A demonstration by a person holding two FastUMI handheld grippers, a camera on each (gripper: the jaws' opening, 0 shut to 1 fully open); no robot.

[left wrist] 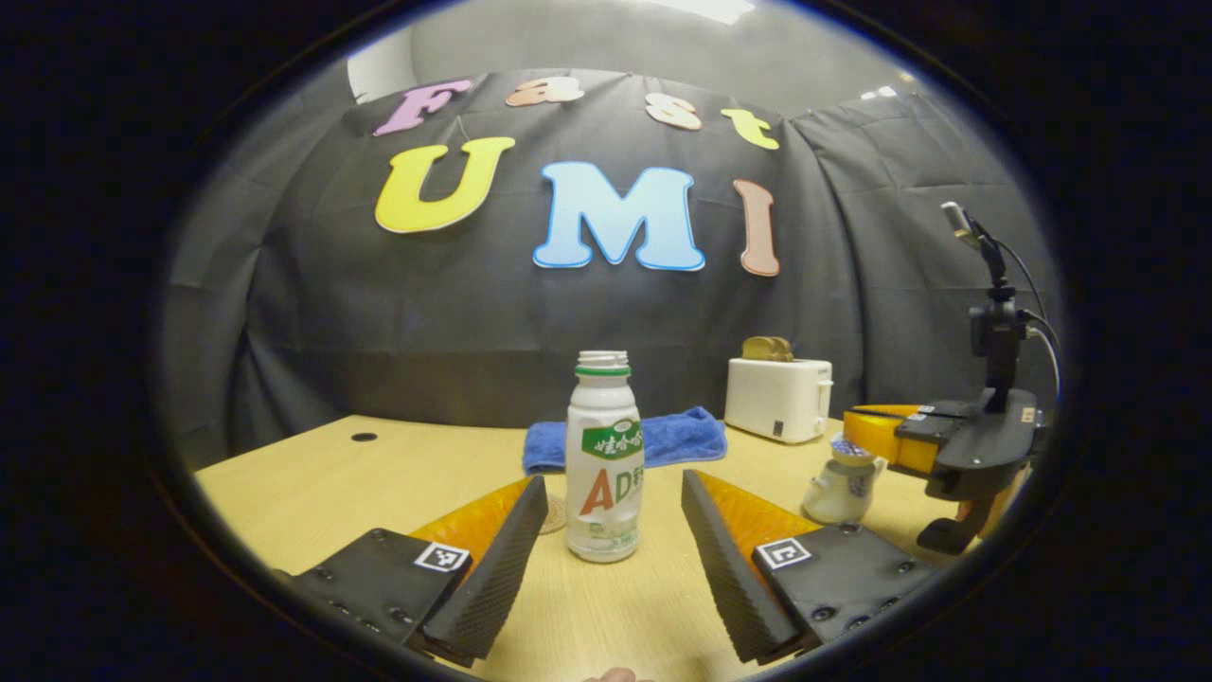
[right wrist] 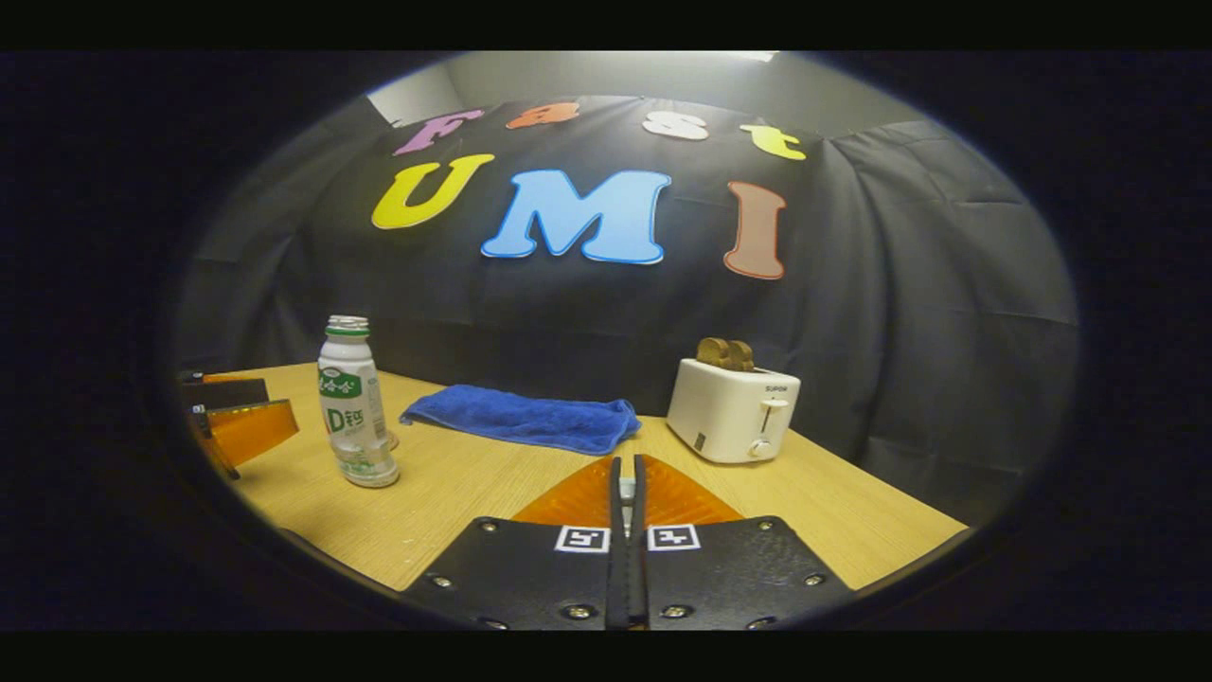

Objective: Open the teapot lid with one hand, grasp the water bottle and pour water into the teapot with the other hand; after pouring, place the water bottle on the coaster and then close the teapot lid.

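A white water bottle (left wrist: 603,455) with a green label and an uncapped neck stands upright on the table. It sits between the fingers of my open left gripper (left wrist: 614,483), which do not touch it. The small white teapot (left wrist: 841,485) stands to the right with its lid (left wrist: 852,451) on. My right gripper (left wrist: 857,426) hangs right over that lid. In the right gripper view, my right gripper (right wrist: 625,464) is shut, with a sliver of the white lid knob (right wrist: 625,489) pinched between its fingers. The bottle (right wrist: 352,403) and my left gripper (right wrist: 237,426) show at far left.
A round coaster (left wrist: 554,516) lies just left of the bottle, also behind the bottle (right wrist: 390,440). A folded blue towel (right wrist: 521,417) and a white toaster (right wrist: 731,409) with toast sit at the back of the wooden table (right wrist: 454,502).
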